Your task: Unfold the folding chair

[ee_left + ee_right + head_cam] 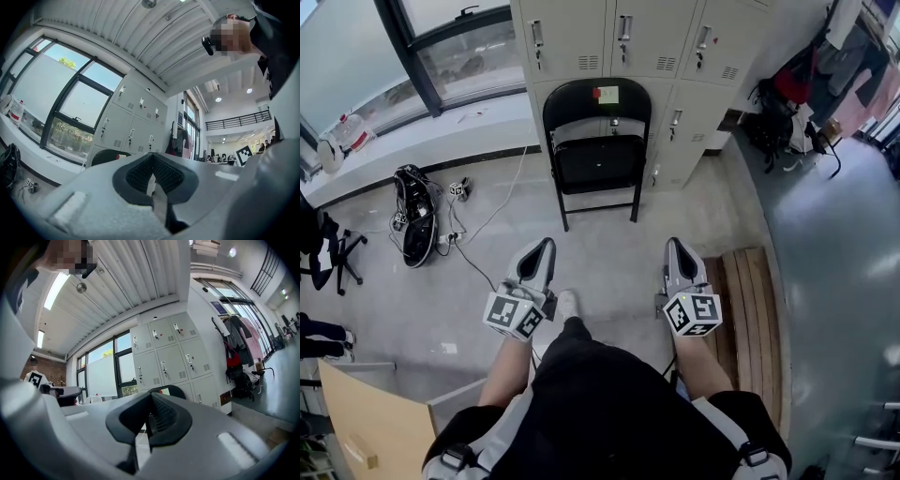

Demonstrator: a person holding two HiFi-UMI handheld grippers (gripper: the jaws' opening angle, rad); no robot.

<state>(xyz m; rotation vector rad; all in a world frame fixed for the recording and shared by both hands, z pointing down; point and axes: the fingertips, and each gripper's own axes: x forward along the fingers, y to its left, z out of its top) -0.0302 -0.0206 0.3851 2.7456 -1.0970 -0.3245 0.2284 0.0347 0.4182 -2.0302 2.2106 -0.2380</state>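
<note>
The bank of grey lockers fills the far wall. The folding chair stands upright on the floor directly against the lower locker doors, facing the person. The chair is black, with a tubular frame and a rounded backrest. Its seat panel is tipped steeply up toward the backrest, and the front and rear legs stand close together.

Both forearms reach forward side by side, the left forearm and the right forearm roughly parallel. The left gripper and the right gripper point roughly level at the chair and sit well apart from it. Each gripper's own view shows its jaws together with nothing between them. The marker cube of the left gripper and that of the right gripper show black-and-white square patterns.

A pale yellow label with a red mark sits at the top of the backrest. Its writing is too small to read.
</note>
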